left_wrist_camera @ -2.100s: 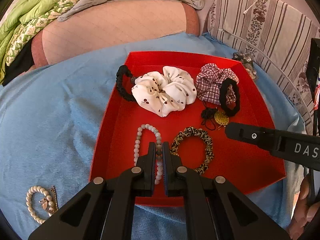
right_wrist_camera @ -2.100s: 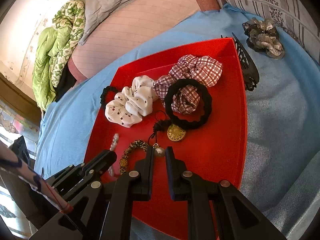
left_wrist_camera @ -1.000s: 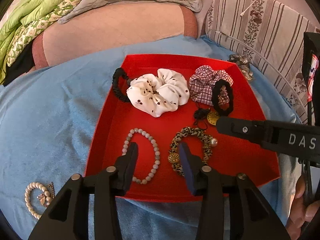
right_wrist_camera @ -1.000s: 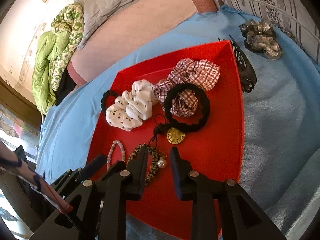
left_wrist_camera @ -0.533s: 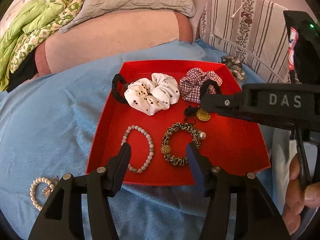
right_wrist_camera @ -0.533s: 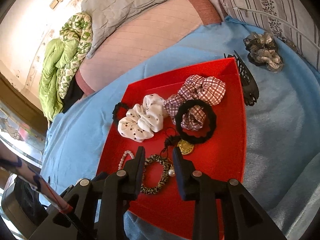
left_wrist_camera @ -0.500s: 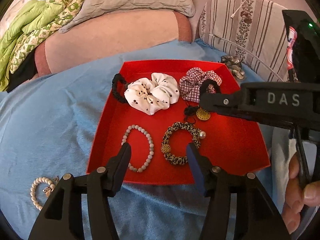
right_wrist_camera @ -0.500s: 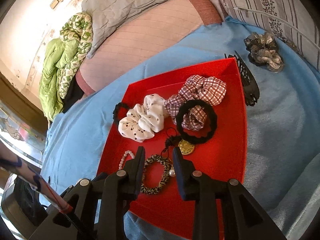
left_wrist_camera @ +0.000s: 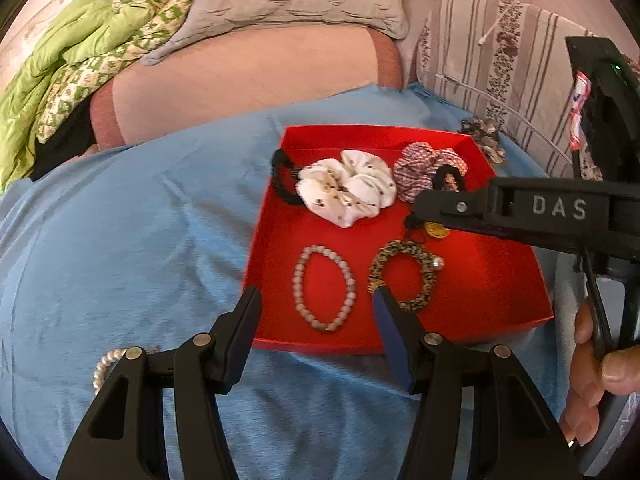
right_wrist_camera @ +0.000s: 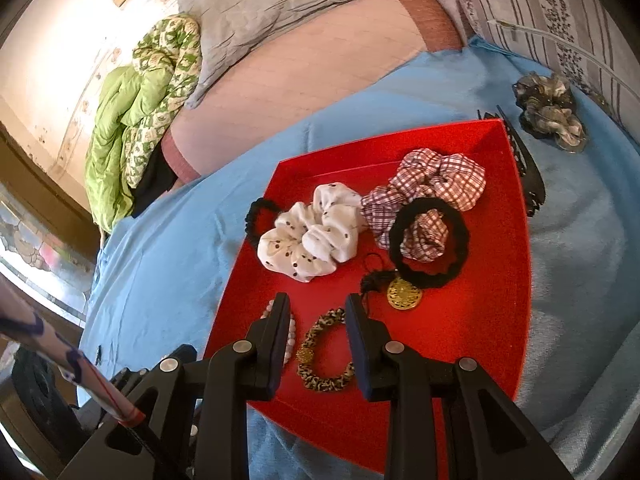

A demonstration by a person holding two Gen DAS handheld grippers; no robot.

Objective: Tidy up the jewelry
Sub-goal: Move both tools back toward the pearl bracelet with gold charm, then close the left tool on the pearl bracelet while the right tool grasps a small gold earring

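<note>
A red tray (left_wrist_camera: 500, 280) lies on a blue cloth. In it rest a pale beaded bracelet (left_wrist_camera: 324, 288), a leopard-print bracelet (left_wrist_camera: 404, 276) with a pearl piece (left_wrist_camera: 438, 264) at its edge, a gold pendant (right_wrist_camera: 404, 294), a white dotted scrunchie (left_wrist_camera: 348, 192), a plaid scrunchie (right_wrist_camera: 432, 184) and black hair ties. My left gripper (left_wrist_camera: 316, 300) hovers open above the tray's near edge, holding nothing. My right gripper (right_wrist_camera: 317, 308) is open over the leopard-print bracelet (right_wrist_camera: 324, 376), nothing between its fingers. It reaches in from the right in the left wrist view.
Outside the tray, a pearl bracelet (left_wrist_camera: 105, 364) lies on the cloth at the near left. A black hair claw (right_wrist_camera: 528, 176) sits against the tray's right rim, a grey scrunchie (right_wrist_camera: 550, 114) beyond it. Pillows and a green quilt lie behind. A hand (left_wrist_camera: 592, 380) shows at right.
My left gripper let go of the beaded bracelet, opened wide and drew back from the tray. My right gripper released the pearl piece beside the leopard-print bracelet and pulled back.
</note>
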